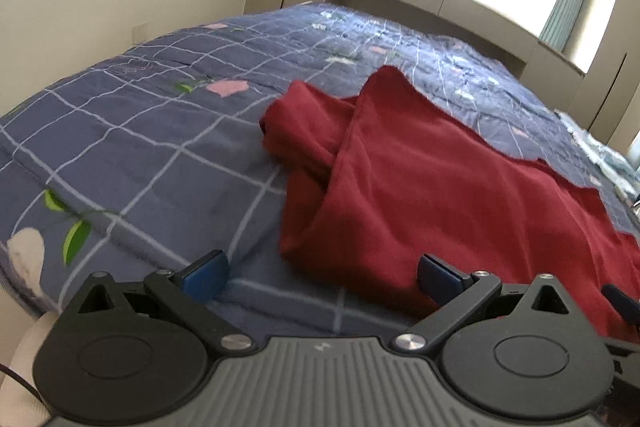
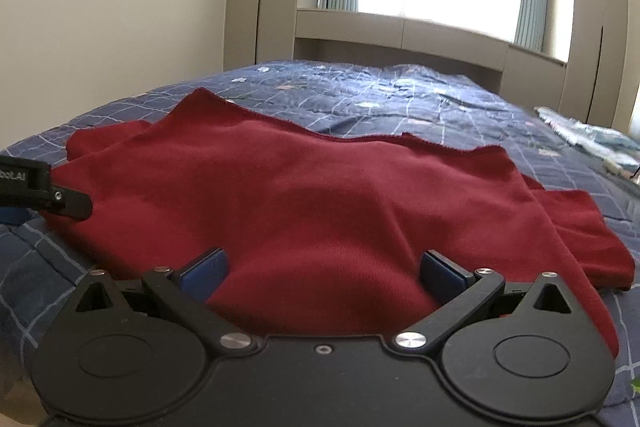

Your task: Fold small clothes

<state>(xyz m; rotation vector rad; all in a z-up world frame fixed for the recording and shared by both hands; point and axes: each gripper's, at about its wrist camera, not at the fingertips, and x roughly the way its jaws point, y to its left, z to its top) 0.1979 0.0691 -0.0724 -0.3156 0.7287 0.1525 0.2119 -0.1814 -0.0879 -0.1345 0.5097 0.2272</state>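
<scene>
Left gripper (image 1: 322,273): jaws spread wide, nothing between them. It sits low at the near edge of the bed. Ahead of it and to its left lies only bare quilt (image 1: 132,131), navy with a pale grid and flower print. Ahead and to its right lies the red garment (image 1: 420,187), its near left corner just beside the right-hand pad (image 1: 438,277); contact cannot be confirmed.

The garment's left sleeve (image 1: 296,131) is already turned inward over the body, forming a bunched roll at the upper left of the cloth. The fold is loose, not flattened.

Right gripper (image 2: 322,269): jaws likewise spread wide, clamping nothing. The garment's near hem (image 2: 320,291) rises between the two pads and runs under the tool body, so this gripper is placed directly over the cloth. The left gripper's finger shows at the far left of the right wrist view, touching or just above the garment's left edge.

To the right of the right gripper, a second layer of red cloth (image 2: 580,223) projects from under the body, seemingly the other sleeve or side, lying partly tucked. Well beyond, at far right, pale patterned fabric (image 2: 588,139) lies on the quilt.

Assessment: the task appears at an early-to-middle stage. Side folds look started; the body is still spread broad and wrinkled. Remaining, by judgement: grip the near hem, fold lengthwise, smooth.
</scene>
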